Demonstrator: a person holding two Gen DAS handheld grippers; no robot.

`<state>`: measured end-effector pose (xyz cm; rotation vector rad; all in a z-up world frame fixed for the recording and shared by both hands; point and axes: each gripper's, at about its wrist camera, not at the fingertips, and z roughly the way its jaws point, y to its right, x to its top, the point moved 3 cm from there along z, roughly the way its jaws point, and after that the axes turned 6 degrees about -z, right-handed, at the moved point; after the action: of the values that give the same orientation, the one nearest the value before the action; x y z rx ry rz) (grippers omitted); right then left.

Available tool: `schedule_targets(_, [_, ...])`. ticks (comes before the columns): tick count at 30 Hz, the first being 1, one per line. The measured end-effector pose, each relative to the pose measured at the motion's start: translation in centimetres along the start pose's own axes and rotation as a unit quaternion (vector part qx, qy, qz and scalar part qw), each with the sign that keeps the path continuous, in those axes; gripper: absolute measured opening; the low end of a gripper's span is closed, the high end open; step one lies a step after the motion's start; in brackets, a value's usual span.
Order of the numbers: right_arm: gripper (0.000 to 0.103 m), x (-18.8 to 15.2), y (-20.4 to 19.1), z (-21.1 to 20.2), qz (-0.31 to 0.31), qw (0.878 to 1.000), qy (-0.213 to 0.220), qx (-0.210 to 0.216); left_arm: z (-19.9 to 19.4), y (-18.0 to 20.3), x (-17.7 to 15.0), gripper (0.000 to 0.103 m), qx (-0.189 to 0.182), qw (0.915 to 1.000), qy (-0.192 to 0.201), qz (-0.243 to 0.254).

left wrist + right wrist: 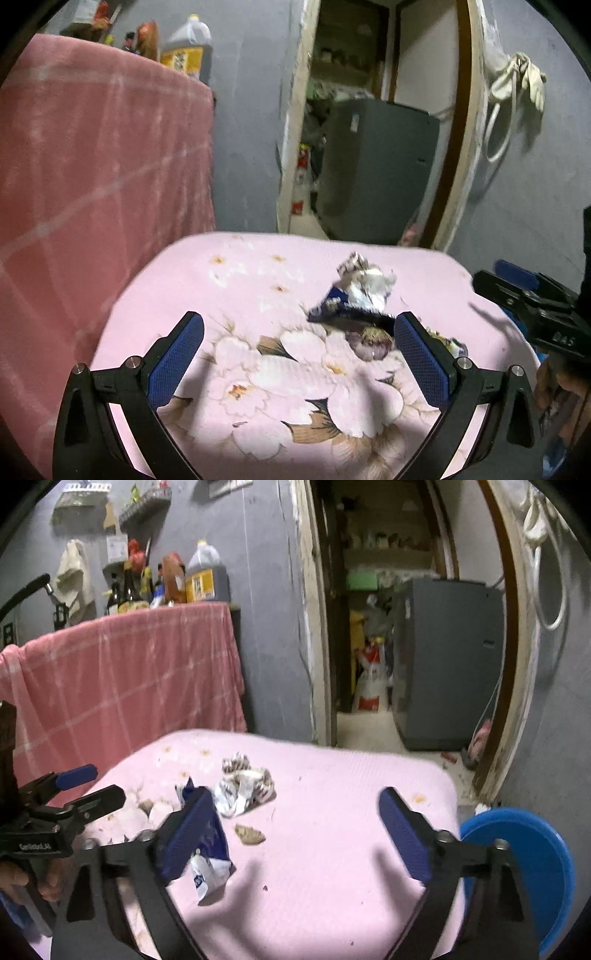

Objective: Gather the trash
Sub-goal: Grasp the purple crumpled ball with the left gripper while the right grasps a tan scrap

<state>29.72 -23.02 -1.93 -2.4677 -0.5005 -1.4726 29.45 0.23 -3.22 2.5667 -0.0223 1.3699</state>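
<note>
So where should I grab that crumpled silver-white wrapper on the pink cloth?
Grip the raised crumpled bunch at the middle of the silver-white wrapper, coming from above and the near side. It stands up off the pink cloth there, while its edges lie too flat to catch. The right gripper is open.

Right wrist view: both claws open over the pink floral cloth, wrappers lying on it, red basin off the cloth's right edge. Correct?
Almost. The basin is blue, not red; the right wrist view shows it just past the right edge of the pink floral cloth. The rest holds: the right claw and left claw are both open, and crumpled wrappers lie on the cloth.
</note>
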Motion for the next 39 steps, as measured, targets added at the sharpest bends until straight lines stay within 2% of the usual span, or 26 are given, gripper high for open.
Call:
schedule_targets(4, [0.077, -0.4, -0.3, 0.8, -0.009, 1.0, -0.019, 0.003, 1.2, 0.7, -0.4, 0.099, -0.026, 0.9989, -0.035, 0.016])
schedule_targets(7, [0.071, -0.5, -0.5, 1.1, -0.014, 0.999, -0.031, 0.002, 2.0, 1.3, -0.8, 0.085, -0.043, 0.9968, -0.061, 0.03])
schedule_targets(10, [0.06, -0.6, -0.5, 1.7, -0.013, 0.999, -0.043, 0.006, 2.9, 1.9, -1.0, 0.071, -0.055, 0.9939, -0.087, 0.041])
schedule_targets(15, [0.051, -0.8, -0.3, 2.3, -0.008, 0.998, -0.058, 0.015, 4.2, 3.0, -1.3, 0.059, -0.083, 0.9878, -0.122, 0.05])
schedule_targets(18, [0.049, -1.0, -0.4, 2.7, -0.011, 0.997, -0.068, 0.022, 5.3, 3.3, -1.3, 0.049, -0.1, 0.984, -0.143, 0.036])
schedule_targets(20, [0.043, -1.2, -0.5, 3.0, -0.012, 0.997, -0.074, 0.025, 5.8, 3.3, -1.3, 0.043, -0.102, 0.9824, -0.153, 0.028])
schedule_targets(26, [0.04, -1.5, -0.2, 3.9, 0.002, 0.994, -0.097, 0.043, 6.3, 3.5, -1.0, 0.042, -0.107, 0.9803, -0.165, 0.015])
schedule_targets(29, [0.04, -1.7, -0.3, 4.6, 0.002, 0.992, -0.116, 0.059, 6.5, 3.3, -0.8, 0.037, -0.105, 0.9797, -0.17, 0.013])
schedule_targets(36, [0.039, -2.1, -2.0, 5.9, -0.035, 0.983, -0.161, 0.084, 6.6, 3.3, -0.7, 0.034, -0.1, 0.9803, -0.17, 0.01])
schedule_targets(39, [0.038, -2.1, -1.9, 6.5, -0.031, 0.981, -0.171, 0.091, 6.5, 3.4, -0.9, 0.033, -0.098, 0.9807, -0.169, 0.008])
